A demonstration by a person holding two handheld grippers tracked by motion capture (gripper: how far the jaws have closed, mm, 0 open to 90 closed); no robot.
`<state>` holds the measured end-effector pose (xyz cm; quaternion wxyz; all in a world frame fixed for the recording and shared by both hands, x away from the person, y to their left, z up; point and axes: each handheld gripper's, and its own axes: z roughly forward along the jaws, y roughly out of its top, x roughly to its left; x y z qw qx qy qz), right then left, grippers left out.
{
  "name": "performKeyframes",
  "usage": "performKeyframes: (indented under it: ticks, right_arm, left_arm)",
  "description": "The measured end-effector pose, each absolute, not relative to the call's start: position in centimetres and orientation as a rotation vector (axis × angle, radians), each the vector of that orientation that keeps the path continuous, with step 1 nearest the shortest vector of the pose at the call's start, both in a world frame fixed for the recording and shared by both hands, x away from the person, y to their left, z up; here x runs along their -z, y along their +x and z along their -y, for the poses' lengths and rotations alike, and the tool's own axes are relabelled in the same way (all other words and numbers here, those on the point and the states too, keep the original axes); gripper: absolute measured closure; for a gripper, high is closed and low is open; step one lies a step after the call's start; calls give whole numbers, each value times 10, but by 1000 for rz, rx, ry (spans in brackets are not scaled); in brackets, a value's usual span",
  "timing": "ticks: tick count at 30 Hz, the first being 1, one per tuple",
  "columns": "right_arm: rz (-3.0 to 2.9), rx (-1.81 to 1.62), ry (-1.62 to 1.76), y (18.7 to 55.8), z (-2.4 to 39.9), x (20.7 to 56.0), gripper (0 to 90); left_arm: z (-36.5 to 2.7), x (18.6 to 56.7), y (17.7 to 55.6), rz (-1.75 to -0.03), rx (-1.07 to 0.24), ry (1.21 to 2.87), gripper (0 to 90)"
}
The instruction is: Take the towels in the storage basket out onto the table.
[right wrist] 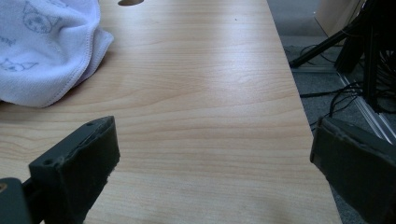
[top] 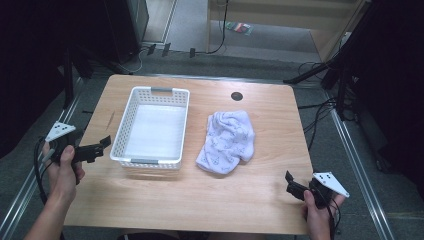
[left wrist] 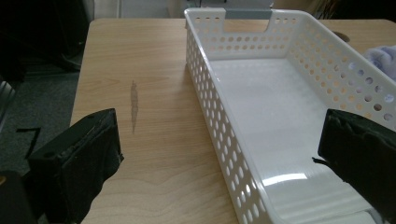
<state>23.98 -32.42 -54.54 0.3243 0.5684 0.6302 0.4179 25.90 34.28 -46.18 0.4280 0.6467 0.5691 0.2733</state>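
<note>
Lying crumpled well left of the wide-open, empty right claw: the towel.

The left gripper is a black block with a grey three-cornered plate on top, the plate dotted with small dark marks (screws or holes, too small to tell). A dark cable loops from it beside the forearm. The right gripper is built the same: black body, pale triangular plate with dark dots, cable trailing behind the hand. Both forearms are bare, with no sleeve in sight. Seen close in the gripper views, the fingers are thick, squared black slabs faced with worn, slightly frayed padding, and a small round hole sits on the upper face near one corner.
</note>
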Motion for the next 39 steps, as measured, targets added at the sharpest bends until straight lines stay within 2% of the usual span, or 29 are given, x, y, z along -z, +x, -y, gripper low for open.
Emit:
performKeyframes:
  ticks: [39]
  right_arm:
    - [-1648, -1090, 1487, 240, 324, 545, 11]
  left_arm:
    - [-380, 537, 220, -1545, -724, 1565, 0]
